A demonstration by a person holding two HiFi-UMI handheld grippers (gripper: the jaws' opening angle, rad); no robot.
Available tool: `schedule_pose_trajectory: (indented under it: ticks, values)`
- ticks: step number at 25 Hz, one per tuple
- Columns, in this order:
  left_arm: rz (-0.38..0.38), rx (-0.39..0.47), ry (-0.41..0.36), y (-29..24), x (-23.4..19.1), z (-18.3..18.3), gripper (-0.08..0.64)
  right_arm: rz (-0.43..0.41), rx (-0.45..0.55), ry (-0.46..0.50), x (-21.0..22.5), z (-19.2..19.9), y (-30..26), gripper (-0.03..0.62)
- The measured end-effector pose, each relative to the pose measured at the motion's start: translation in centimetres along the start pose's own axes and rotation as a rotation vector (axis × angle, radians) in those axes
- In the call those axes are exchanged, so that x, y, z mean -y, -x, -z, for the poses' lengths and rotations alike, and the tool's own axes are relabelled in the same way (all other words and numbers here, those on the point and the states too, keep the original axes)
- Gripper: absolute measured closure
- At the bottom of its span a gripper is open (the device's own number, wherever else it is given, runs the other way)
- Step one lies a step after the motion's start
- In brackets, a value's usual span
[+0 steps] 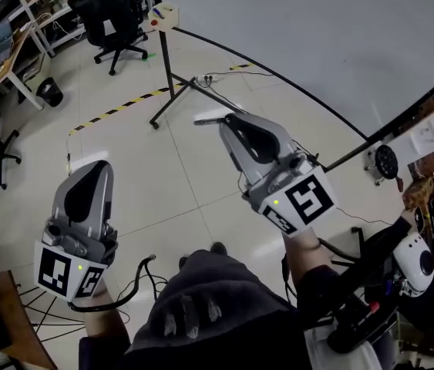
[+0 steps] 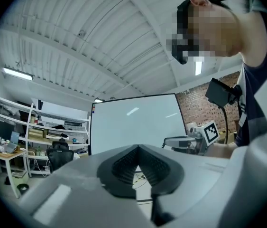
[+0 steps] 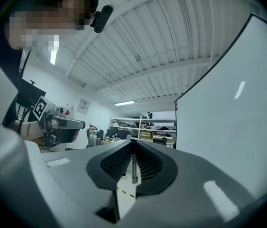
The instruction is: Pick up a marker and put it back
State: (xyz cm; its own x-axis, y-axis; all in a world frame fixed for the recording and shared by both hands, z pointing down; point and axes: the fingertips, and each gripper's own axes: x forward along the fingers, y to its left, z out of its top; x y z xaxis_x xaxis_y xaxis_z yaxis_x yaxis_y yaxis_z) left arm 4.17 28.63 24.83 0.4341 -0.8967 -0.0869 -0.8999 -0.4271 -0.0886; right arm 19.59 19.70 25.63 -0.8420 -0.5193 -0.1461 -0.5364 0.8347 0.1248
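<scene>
Dark clothing [image 1: 201, 314] of a person fills the near edge, two grippers held out over a tiled floor [image 1: 163, 183] facing a whiteboard [image 1: 317, 37]. On the right, the right gripper [image 1: 228, 126] is closed narrowly on a slim marker [image 1: 207, 119] at its far tips. The marker lies crosswise to the jaws and juts left of them, well above the floor. Lower and to the left, the left gripper [image 1: 99, 169] carries nothing, its jaws brought together at the tips. A small box [image 1: 164, 14] at the board's far corner shows what may be more markers, and is the likely return spot.

The marker looks light and stiff, with a smooth plastic barrel that could swivel or slide between the pads. A hold at mid-barrel, clear of the cap, would serve best. The present grip seems nearer one end, so the free length may swing on the way back.
</scene>
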Motion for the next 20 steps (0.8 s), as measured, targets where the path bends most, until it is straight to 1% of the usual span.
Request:
schedule_pose_trajectory:
  ticks: [4,11,16,20]
  values:
    - [-0.018,0.025,0.005,3.3,-1.1,-0.6,0.554,-0.006,0.003,0.029,-3.3,-1.2,-0.1,0.561]
    - [0.000,0.035,0.023,6.5,-1.9,-0.1,0.554,0.009,-0.002,0.074,-7.7,-2.7,0.4,0.561]
    - [0.039,0.048,0.043,7.1,-1.7,-0.5,0.554,0.034,-0.005,0.082,-8.6,-3.3,0.8,0.561]
    - [0.065,0.056,0.041,7.1,-1.5,-0.7,0.554,0.059,-0.013,0.091,-8.7,-3.4,1.5,0.561]
